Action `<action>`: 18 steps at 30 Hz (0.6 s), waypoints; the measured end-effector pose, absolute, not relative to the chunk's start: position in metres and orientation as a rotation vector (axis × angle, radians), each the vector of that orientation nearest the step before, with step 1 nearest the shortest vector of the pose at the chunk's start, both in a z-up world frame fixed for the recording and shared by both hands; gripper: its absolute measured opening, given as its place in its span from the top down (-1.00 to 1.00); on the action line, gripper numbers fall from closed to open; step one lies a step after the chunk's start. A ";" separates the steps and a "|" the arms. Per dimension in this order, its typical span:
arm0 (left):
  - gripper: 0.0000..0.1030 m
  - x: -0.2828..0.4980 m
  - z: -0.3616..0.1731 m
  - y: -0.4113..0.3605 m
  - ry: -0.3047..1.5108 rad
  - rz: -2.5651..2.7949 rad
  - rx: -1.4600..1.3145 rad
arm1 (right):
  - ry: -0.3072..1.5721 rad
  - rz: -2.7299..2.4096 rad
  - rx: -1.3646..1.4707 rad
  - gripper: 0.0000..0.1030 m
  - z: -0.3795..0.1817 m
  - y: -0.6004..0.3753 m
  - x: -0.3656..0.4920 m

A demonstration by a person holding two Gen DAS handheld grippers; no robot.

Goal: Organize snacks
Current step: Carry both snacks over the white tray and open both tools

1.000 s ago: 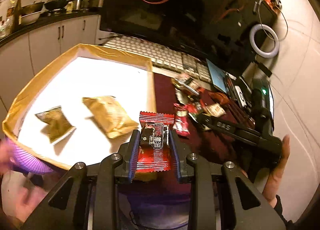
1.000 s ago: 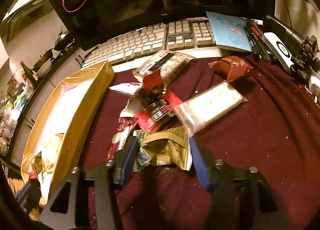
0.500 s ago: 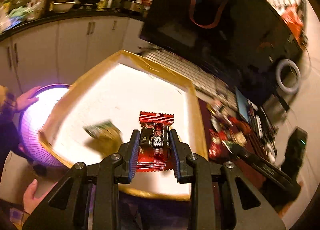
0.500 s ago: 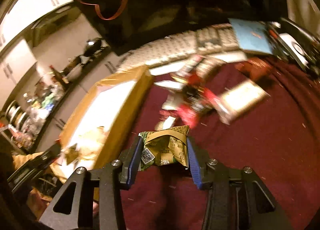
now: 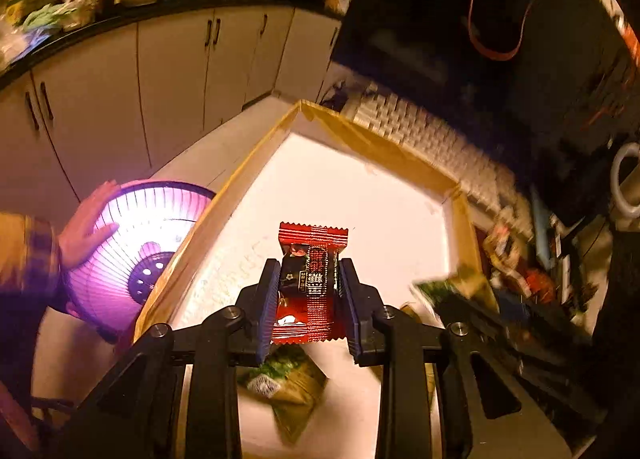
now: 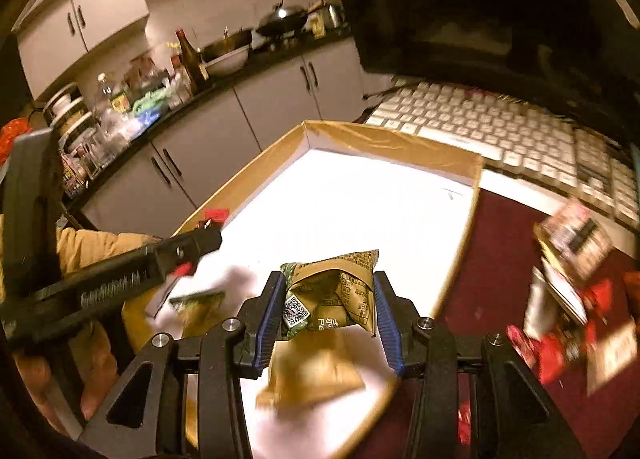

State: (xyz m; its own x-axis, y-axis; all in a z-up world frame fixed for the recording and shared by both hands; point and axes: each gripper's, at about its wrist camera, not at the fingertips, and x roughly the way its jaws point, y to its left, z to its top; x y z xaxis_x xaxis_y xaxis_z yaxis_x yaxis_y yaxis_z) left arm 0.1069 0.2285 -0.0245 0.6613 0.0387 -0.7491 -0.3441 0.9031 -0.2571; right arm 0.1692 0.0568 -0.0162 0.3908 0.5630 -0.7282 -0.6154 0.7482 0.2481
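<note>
The snack pile (image 6: 568, 299) on the dark red surface (image 6: 500, 259) smears into blur. The left tool (image 5: 308, 299) hides part of a green packet (image 5: 288, 391); the packet's print is unreadable.

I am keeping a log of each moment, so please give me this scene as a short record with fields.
left tongs: shut on red packet, held over the tray
right tongs: shut on green packet, held over the tray
tray: white floor, gold rim; packets already lie inside
snack pile: on the dark red cloth, right of the tray
keyboard: behind the tray
</note>
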 end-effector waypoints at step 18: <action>-0.19 0.092 -0.022 0.213 0.780 0.230 -0.353 | 0.731 0.742 0.114 -0.64 -0.013 0.015 0.171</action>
State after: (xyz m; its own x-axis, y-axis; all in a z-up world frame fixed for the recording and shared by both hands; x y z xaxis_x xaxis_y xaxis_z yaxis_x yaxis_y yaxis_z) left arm 0.0922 0.2127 -0.0221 0.6905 0.0718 -0.7197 -0.3296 0.9169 -0.2249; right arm 0.1707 0.0154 -0.0135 0.5049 0.6519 -0.5658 -0.5756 0.7427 0.3420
